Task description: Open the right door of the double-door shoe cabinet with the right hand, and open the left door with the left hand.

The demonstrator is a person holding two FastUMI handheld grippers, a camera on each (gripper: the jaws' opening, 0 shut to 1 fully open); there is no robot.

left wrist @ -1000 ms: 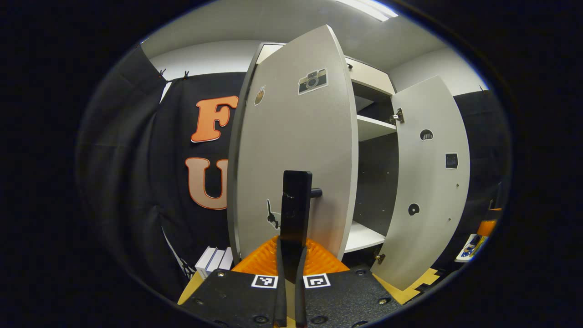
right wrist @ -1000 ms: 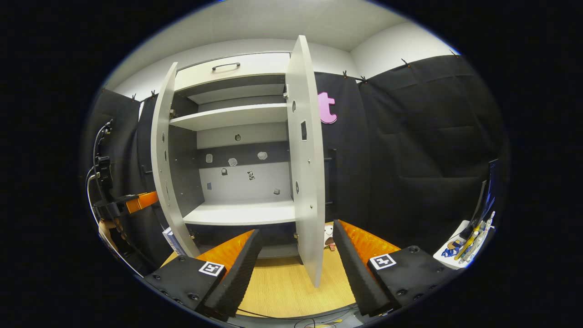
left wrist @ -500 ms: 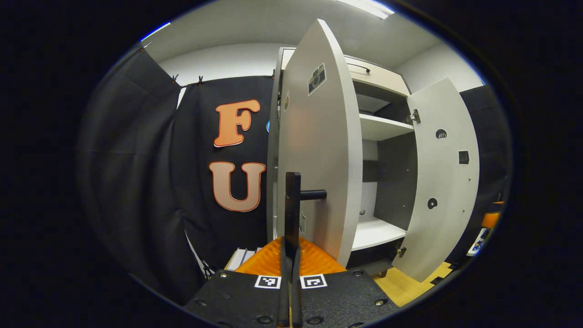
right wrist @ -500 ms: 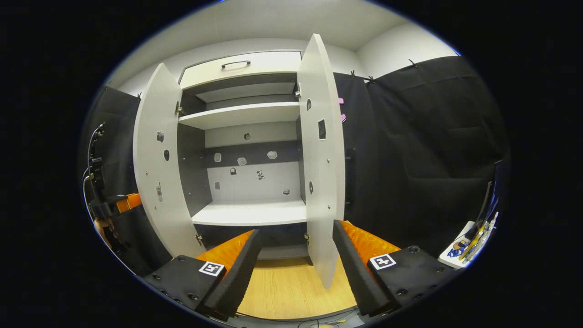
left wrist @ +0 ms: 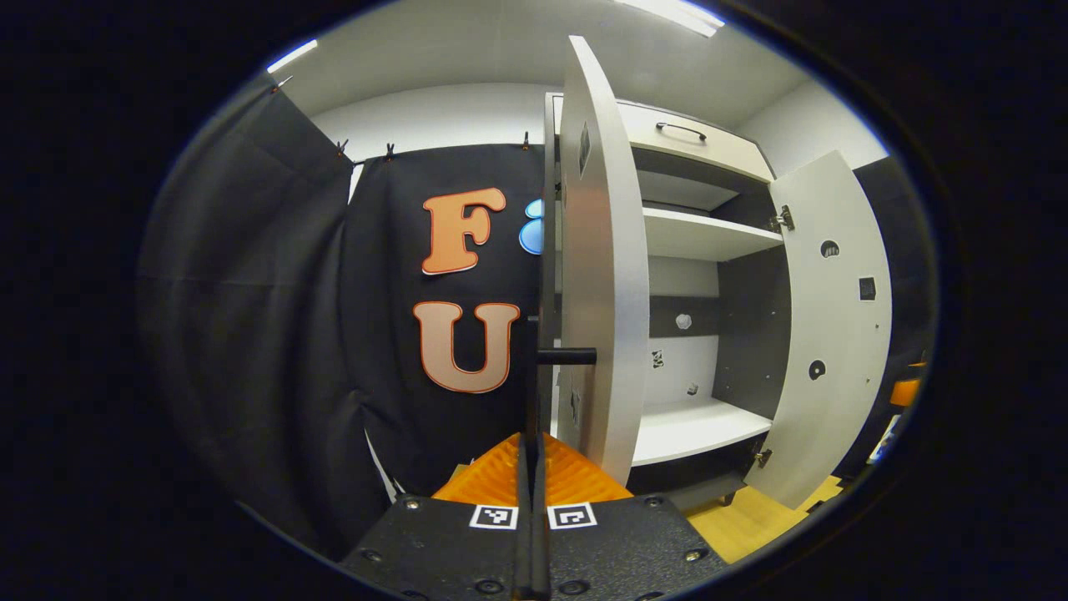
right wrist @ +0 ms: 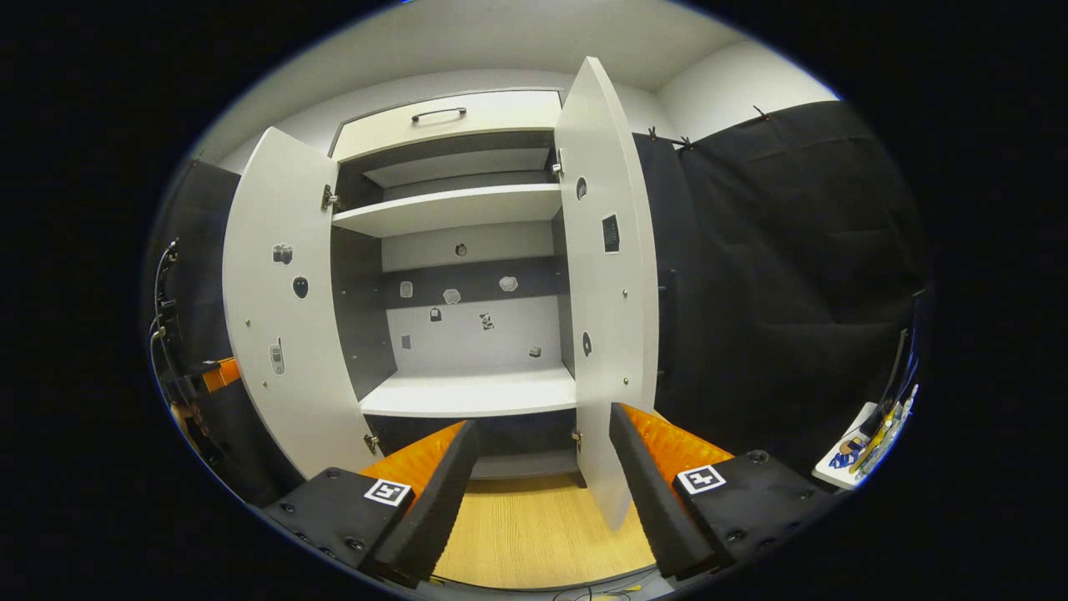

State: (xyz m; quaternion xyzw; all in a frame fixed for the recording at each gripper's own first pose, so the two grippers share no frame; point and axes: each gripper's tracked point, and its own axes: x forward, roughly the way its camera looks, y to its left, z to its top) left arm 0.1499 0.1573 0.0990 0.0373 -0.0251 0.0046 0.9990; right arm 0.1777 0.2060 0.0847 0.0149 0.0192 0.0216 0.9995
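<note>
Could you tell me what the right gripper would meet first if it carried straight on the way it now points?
Probably the open cabinet: the right gripper, its fingers spread wide, points at the bottom shelf, with bare floor ahead. The right door hangs just right of that line, so its lower edge might be clipped; depth is unclear.

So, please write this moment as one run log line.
left gripper: shut on left door handle | right gripper: open, free | left door: open | right door: open
</note>
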